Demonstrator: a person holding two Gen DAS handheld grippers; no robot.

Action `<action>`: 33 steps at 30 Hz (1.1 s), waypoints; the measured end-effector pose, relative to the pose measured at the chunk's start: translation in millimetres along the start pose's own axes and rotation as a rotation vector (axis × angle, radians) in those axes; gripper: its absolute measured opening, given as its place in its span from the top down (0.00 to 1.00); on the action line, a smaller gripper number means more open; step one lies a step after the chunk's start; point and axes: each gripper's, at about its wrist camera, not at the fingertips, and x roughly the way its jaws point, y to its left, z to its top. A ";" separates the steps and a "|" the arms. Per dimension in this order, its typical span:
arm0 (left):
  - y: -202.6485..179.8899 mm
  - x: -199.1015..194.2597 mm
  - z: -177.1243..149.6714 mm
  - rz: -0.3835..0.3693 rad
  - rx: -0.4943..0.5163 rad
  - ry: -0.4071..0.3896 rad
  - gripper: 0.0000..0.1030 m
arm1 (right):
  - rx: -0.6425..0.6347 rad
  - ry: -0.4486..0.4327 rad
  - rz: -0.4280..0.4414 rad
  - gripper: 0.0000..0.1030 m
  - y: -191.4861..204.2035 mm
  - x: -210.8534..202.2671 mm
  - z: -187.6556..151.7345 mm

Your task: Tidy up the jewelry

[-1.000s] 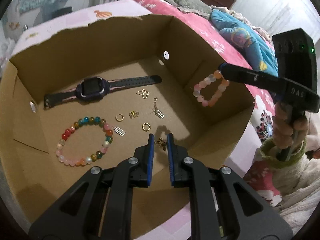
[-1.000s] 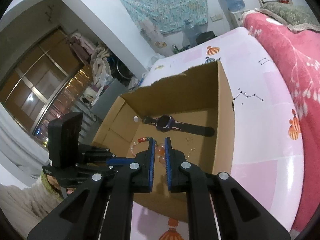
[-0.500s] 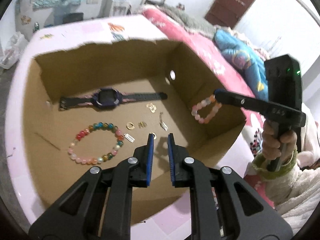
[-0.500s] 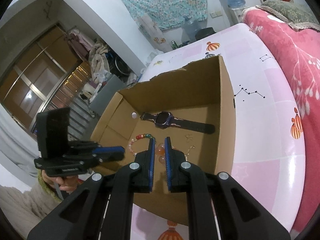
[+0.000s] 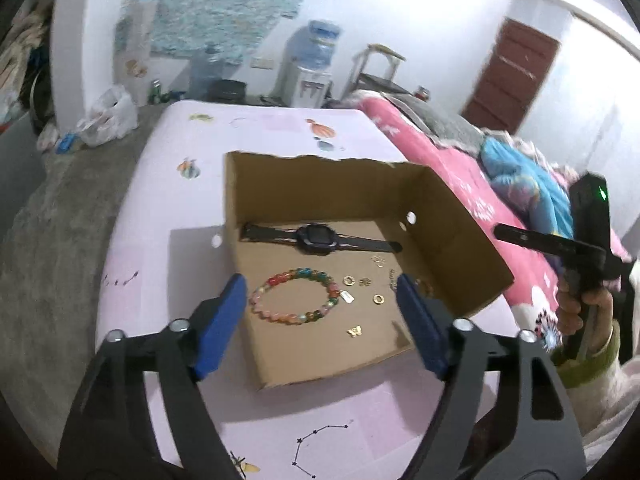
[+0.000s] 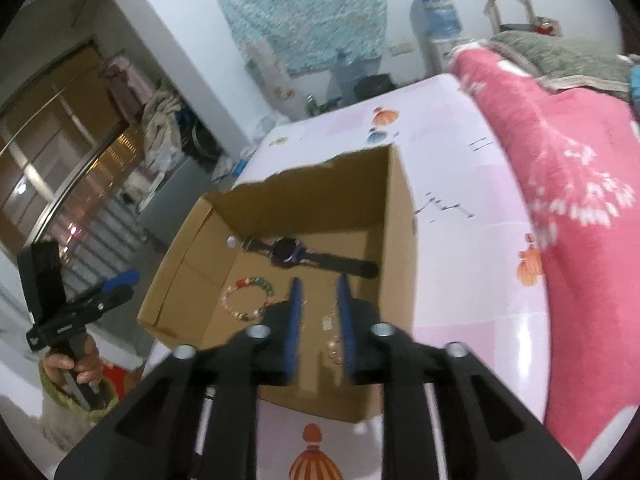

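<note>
An open cardboard box (image 5: 460, 216) holds a dark watch (image 5: 314, 236), a multicolour bead bracelet (image 5: 331, 292), small gold rings (image 5: 349, 280) and a gold butterfly charm (image 5: 354, 331) lying loose on its floor. My left gripper (image 5: 320, 286) hangs above the box's near side. Its jaws are opening wide, with nothing between them. My right gripper (image 6: 319, 282) is over the box (image 6: 320, 208) near its right wall, its jaws opening. A pink bead bracelet (image 6: 334, 350) shows low in the gap, free of the pads. The watch (image 6: 286, 252) lies beyond.
The box stands on a pale pink printed cover (image 5: 160, 240). A pink flowered blanket (image 6: 560, 160) borders it on the right. A person's hand (image 5: 576, 304) grips the right tool. A water dispenser (image 5: 312, 52) and clutter stand by the far wall.
My left gripper rose and drew back out of the box and opened wide, leaving the butterfly charm on the floor. My right gripper opened and let go of the pink bracelet.
</note>
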 end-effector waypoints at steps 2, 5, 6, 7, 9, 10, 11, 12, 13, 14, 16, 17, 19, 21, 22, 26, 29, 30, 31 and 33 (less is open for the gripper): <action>11.4 -0.2 -4.7 0.002 -0.047 0.005 0.21 | 0.033 -0.017 -0.029 0.58 -6.8 -4.2 -2.7; 29.3 10.4 -12.7 -0.019 -0.133 0.042 0.21 | 0.122 -0.007 -0.028 0.52 -24.0 -0.3 -10.4; 34.1 17.4 -16.1 -0.036 -0.162 0.065 0.21 | 0.157 0.013 -0.010 0.52 -29.8 5.1 -13.8; 36.5 24.0 -18.8 -0.053 -0.183 0.078 0.21 | 0.175 0.032 0.001 0.51 -33.2 10.4 -15.7; 43.0 38.0 -24.0 -0.100 -0.247 0.125 0.21 | 0.197 0.095 0.022 0.51 -36.7 24.0 -19.9; 44.2 41.7 -26.5 -0.123 -0.266 0.136 0.21 | 0.202 0.123 0.043 0.51 -36.0 29.5 -21.7; 45.1 45.3 -28.5 -0.157 -0.292 0.143 0.19 | 0.199 0.139 0.054 0.47 -33.8 32.6 -23.3; 43.6 45.6 -30.0 -0.151 -0.300 0.132 0.19 | 0.178 0.135 0.037 0.47 -29.6 32.1 -23.2; 41.1 45.4 -31.0 -0.144 -0.300 0.131 0.19 | 0.152 0.142 0.015 0.46 -24.5 31.2 -22.5; 39.3 44.3 -31.6 -0.140 -0.297 0.129 0.19 | 0.146 0.142 0.007 0.46 -22.7 30.6 -22.3; 37.6 41.8 -34.1 -0.137 -0.308 0.120 0.19 | 0.146 0.143 0.002 0.46 -20.7 28.6 -22.6; 36.6 41.3 -35.2 -0.135 -0.306 0.117 0.19 | 0.150 0.141 0.002 0.46 -20.6 27.3 -23.3; 32.2 37.7 -37.6 -0.125 -0.297 0.112 0.19 | 0.154 0.138 0.002 0.46 -19.3 24.0 -25.0; 30.1 31.4 -42.6 -0.123 -0.295 0.119 0.19 | 0.151 0.146 -0.012 0.46 -15.8 18.5 -29.5; 28.6 28.7 -45.5 -0.126 -0.297 0.121 0.19 | 0.144 0.147 -0.018 0.46 -13.9 14.5 -32.9; 25.3 14.2 -62.9 -0.154 -0.306 0.131 0.19 | 0.141 0.158 -0.037 0.46 -9.7 -3.2 -53.3; 18.7 5.3 -74.6 -0.164 -0.296 0.134 0.19 | 0.128 0.154 -0.063 0.46 -5.6 -19.4 -70.3; 14.7 2.2 -79.7 -0.164 -0.291 0.132 0.19 | 0.125 0.151 -0.071 0.46 -4.9 -23.0 -74.0; 12.6 0.2 -83.2 -0.165 -0.286 0.131 0.19 | 0.122 0.147 -0.078 0.46 -5.3 -25.3 -76.7; 8.1 -3.0 -89.9 -0.168 -0.274 0.123 0.19 | 0.124 0.136 -0.082 0.46 -7.2 -29.7 -81.8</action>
